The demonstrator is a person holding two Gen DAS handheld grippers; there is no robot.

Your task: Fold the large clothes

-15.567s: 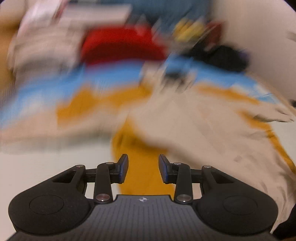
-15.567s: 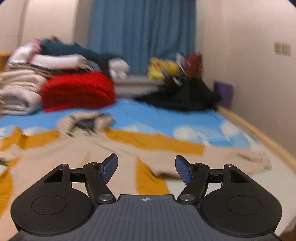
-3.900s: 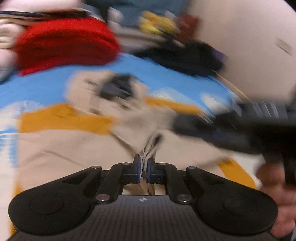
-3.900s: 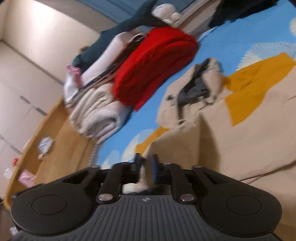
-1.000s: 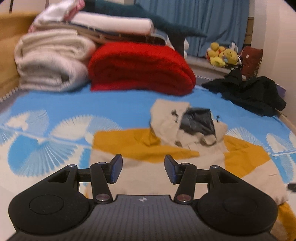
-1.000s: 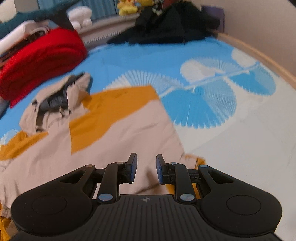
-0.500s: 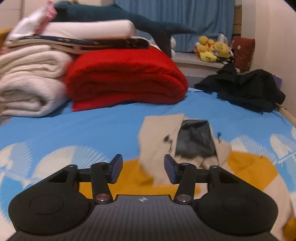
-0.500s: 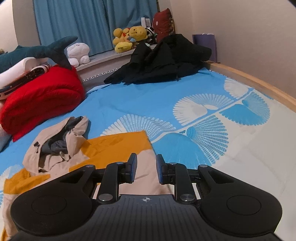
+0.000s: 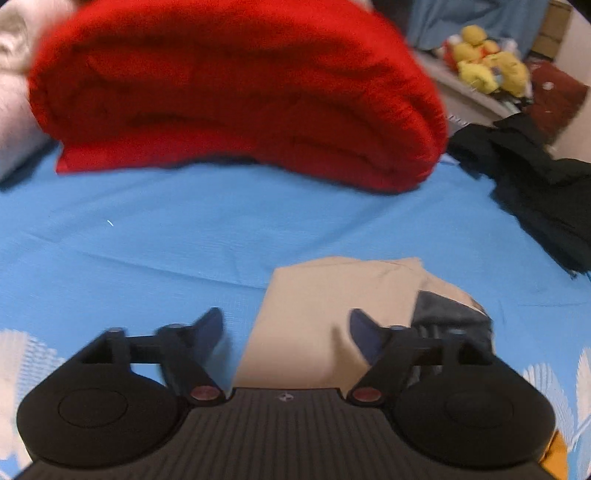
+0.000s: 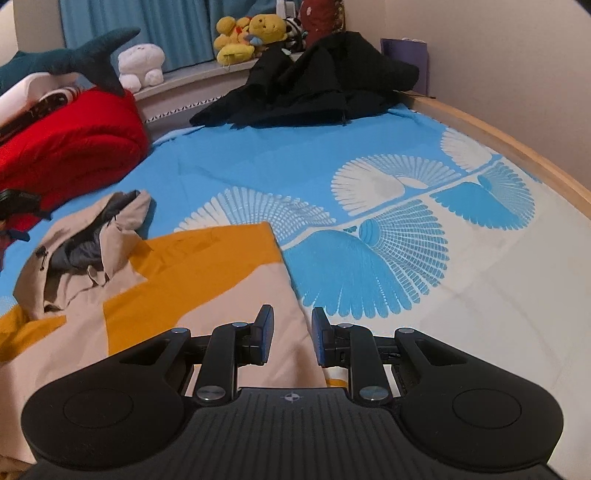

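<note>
A beige and orange jacket (image 10: 192, 280) lies folded on the blue patterned bed sheet (image 10: 369, 177). Its beige hood (image 9: 332, 306) with dark grey lining points toward the head of the bed. My left gripper (image 9: 286, 325) is open wide, just above the hood, the hood's left edge between its fingers. My right gripper (image 10: 291, 338) is open by a narrow gap and empty, over the jacket's right edge. The left gripper's tip also shows at the left rim of the right wrist view (image 10: 18, 201).
A folded red blanket (image 9: 236, 92) lies just beyond the hood, white bedding (image 9: 14, 110) to its left. A black garment heap (image 10: 314, 81) sits at the far right. Plush toys (image 10: 251, 33) line the window ledge. The wooden bed edge (image 10: 517, 147) curves along the right.
My left gripper has moved forward and down toward the hood and opened wider. My right gripper has stayed over the jacket's right edge at the same narrow opening.
</note>
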